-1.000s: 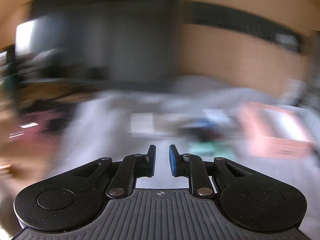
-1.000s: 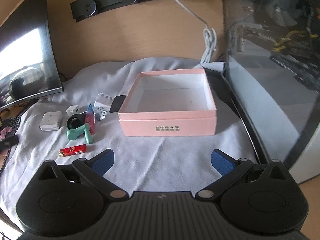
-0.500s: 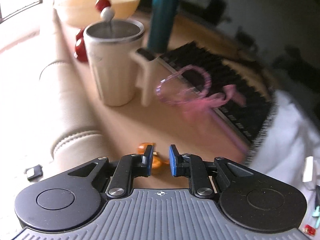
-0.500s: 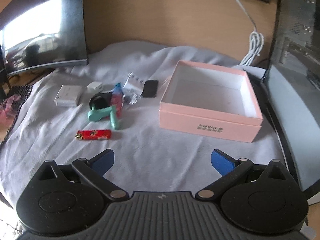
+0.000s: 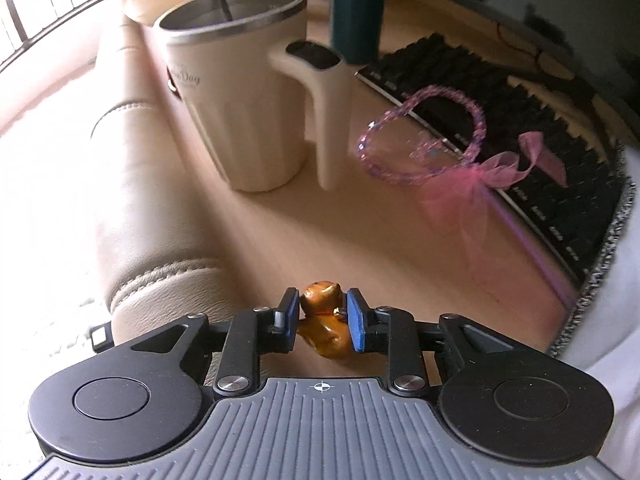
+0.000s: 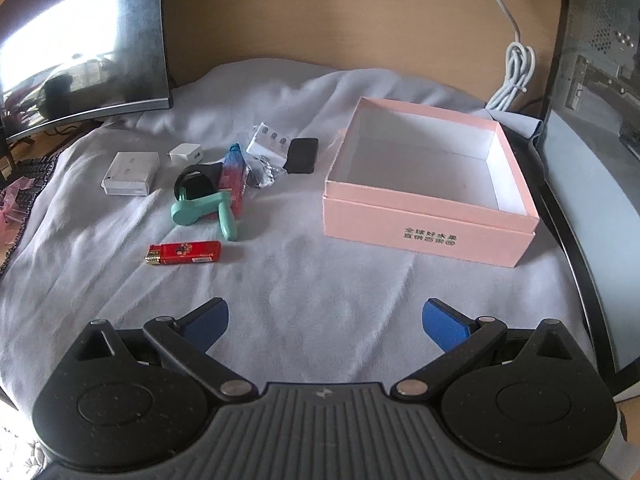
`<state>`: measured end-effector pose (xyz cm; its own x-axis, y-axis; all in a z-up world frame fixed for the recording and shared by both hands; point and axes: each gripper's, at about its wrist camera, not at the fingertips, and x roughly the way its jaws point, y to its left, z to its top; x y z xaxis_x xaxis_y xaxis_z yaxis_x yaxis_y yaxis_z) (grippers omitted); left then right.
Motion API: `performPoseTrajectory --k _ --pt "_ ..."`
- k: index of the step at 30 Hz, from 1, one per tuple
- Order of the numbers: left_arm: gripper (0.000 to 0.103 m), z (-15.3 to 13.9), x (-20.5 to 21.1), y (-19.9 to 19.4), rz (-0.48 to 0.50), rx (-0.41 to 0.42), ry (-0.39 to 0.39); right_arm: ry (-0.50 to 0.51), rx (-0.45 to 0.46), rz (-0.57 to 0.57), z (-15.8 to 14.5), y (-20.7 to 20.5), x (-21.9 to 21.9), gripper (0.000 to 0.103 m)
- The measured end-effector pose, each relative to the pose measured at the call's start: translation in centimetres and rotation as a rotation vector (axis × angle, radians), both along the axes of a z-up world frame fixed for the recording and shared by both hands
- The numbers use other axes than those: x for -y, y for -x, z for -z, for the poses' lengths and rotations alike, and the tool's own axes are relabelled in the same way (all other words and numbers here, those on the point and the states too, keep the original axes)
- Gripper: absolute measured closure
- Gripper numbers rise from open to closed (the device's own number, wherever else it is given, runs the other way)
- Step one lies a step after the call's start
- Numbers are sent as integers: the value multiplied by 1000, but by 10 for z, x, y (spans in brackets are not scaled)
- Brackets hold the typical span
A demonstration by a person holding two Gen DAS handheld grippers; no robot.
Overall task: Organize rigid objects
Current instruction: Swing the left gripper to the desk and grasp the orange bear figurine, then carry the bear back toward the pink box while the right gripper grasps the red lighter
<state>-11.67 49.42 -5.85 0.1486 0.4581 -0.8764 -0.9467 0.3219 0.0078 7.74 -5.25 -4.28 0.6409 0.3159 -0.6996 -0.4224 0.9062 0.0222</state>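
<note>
I have the left gripper [image 5: 323, 319] clenched on the orange figurine [image 5: 325, 328] at bottom centre, low over the desk beside the mug [image 5: 240, 92], so it can go to the box [image 6: 430, 184]. My right gripper [image 6: 325, 322] waits spread wide, nothing in it, below that box at centre right.

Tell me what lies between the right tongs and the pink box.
In the right wrist view, only bare, wrinkled white cloth lies between the open right tongs and the pink box. The red lighter sits off to the left.
</note>
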Motion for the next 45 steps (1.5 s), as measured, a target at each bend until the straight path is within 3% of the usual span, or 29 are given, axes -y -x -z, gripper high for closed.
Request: performPoseTrajectory --k 5,10,16,21,26,29,33,36,38,45 --pt "70 15 0 0 3 8 43 -1 -18 39 3 -3 9 0" --pt "74 15 11 -12 42 -27 -30 10 -20 38 6 -4 10 0" --pt "74 -5 38 -17 140 127 -104 23 -11 41 5 -7 15 0" --pt "74 -37 91 -36 297 276 -138 7 -19 27 7 -12 22 0" --pt "74 -54 168 -63 490 427 -81 -7 -27 -74 13 -16 8 0" --pt "74 -45 220 -82 613 458 -9 -21 6 -139 16 -20 -13 0" --pt "74 -23 273 -95 709 432 52 -55 32 -225 22 -30 -50 0" --pt "74 -16 291 -89 670 418 14 -104 1 -269 30 -37 -81 0" --pt "74 -14 291 -82 625 433 30 -109 -8 -281 38 -39 -104 0" --pt "74 0 284 -72 575 440 87 3 28 -237 65 -38 -159 0"
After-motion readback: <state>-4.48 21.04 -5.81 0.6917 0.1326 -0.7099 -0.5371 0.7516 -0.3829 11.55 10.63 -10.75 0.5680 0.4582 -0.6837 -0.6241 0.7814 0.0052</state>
